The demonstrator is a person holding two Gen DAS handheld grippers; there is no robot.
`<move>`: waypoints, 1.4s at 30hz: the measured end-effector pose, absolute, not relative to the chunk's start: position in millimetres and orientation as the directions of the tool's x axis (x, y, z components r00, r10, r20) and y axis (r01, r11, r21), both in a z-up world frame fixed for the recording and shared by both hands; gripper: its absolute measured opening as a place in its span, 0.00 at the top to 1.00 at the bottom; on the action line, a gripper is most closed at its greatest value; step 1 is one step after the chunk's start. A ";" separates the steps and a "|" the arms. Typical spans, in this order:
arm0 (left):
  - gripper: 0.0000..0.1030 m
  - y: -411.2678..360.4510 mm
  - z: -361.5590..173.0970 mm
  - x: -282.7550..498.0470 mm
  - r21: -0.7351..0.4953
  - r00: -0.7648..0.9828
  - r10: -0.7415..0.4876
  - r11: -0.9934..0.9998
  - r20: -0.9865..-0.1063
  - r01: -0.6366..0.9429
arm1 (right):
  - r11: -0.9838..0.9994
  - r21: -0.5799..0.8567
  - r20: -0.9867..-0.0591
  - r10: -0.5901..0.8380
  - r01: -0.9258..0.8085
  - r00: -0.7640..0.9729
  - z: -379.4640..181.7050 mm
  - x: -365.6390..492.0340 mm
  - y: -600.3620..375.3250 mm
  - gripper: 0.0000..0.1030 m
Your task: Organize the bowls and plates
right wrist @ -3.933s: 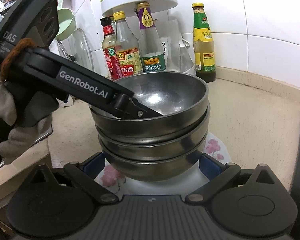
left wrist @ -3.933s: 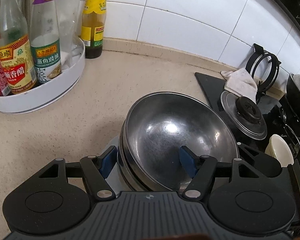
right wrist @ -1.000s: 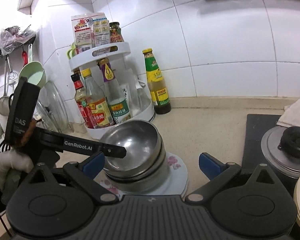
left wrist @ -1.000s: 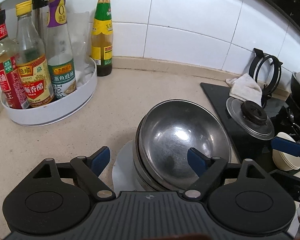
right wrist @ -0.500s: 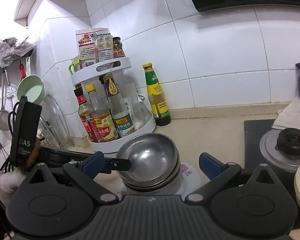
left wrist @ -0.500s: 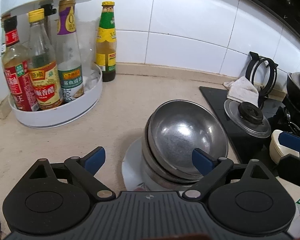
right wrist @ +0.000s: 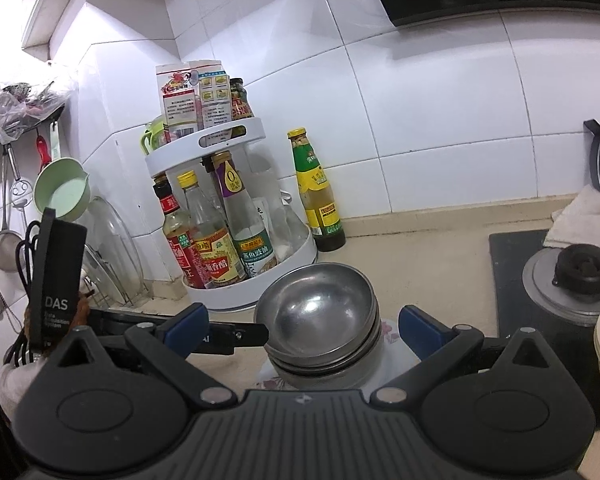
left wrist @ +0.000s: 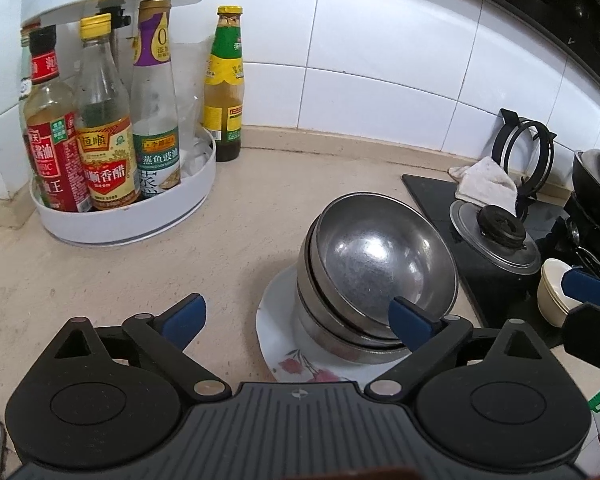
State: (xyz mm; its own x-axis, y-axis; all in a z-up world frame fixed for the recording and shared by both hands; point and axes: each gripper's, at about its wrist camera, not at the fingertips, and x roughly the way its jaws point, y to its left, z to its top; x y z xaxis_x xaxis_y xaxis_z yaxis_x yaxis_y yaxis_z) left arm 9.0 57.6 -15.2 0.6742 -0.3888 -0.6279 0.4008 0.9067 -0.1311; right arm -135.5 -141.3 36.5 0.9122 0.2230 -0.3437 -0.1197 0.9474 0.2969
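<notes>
1. A beige speckled stone countertop (left wrist: pixel 228 216) is seen under a white tiled wall (right wrist: pixel 440 120); all else is set on it.
2. A black glass cooktop (right wrist: pixel 512 264) is fitted at the right end of the counter. A grey metal pot lid with a black knob (left wrist: pixel 500 236) is laid on it, with a crumpled white cloth (left wrist: pixel 484 184) just behind.
3. A white two-tier round condiment rack (right wrist: pixel 236 216) is stood at the back left, loaded with glass sauce bottles on the lower tier and cartons on top. A green-capped yellow-labelled bottle (left wrist: pixel 224 84) is stood just beside it on the counter.
4. The stack of nested stainless steel bowls (left wrist: pixel 380 268) is located mid-counter, seated on a white floral-print plate (left wrist: pixel 284 356). The stack is tilted slightly in the left wrist view. Three bowls can be counted by their rims.
5. The left gripper (left wrist: pixel 298 314) is held spread wide; its jaws have just been opening. The bowl stack is framed partly between the blue pads, right pad over the near rim, but contact cannot be confirmed. In the right wrist view its tip (right wrist: pixel 260 334) is seen just beside the stack's left rim.
6. The right gripper (right wrist: pixel 302 326) is also spread, stack in the gap beyond it, not pinched.
7. A cream stacked set of small bowls (left wrist: pixel 554 292) is placed at the far right, near the cooktop.
</notes>
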 end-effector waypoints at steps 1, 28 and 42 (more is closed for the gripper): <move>0.03 57.9 -15.7 8.2 -0.129 0.673 -0.389 0.906 -0.629 0.402 | 0.948 0.297 -0.344 0.219 -0.115 0.913 36.1 -136.2 -140.5 0.02; 0.00 69.7 -21.2 -3.7 -0.130 0.649 -0.355 0.921 -0.673 0.368 | 0.948 0.311 -0.349 0.175 -0.062 0.921 34.4 -150.2 -124.0 0.01; 0.00 67.1 -21.4 -5.6 -0.156 0.651 -0.386 0.910 -0.654 0.384 | 0.961 0.278 -0.372 0.094 0.014 0.923 31.1 -152.0 -129.5 0.01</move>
State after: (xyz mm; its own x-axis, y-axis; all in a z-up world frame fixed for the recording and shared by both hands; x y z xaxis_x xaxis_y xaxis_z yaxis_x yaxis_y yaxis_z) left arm -5.6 67.1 -21.4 0.6507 -0.3864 -0.6536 0.3839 0.9101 -0.1559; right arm -152.0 -129.5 31.1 0.9234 0.0941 -0.3722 0.0140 0.9606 0.2776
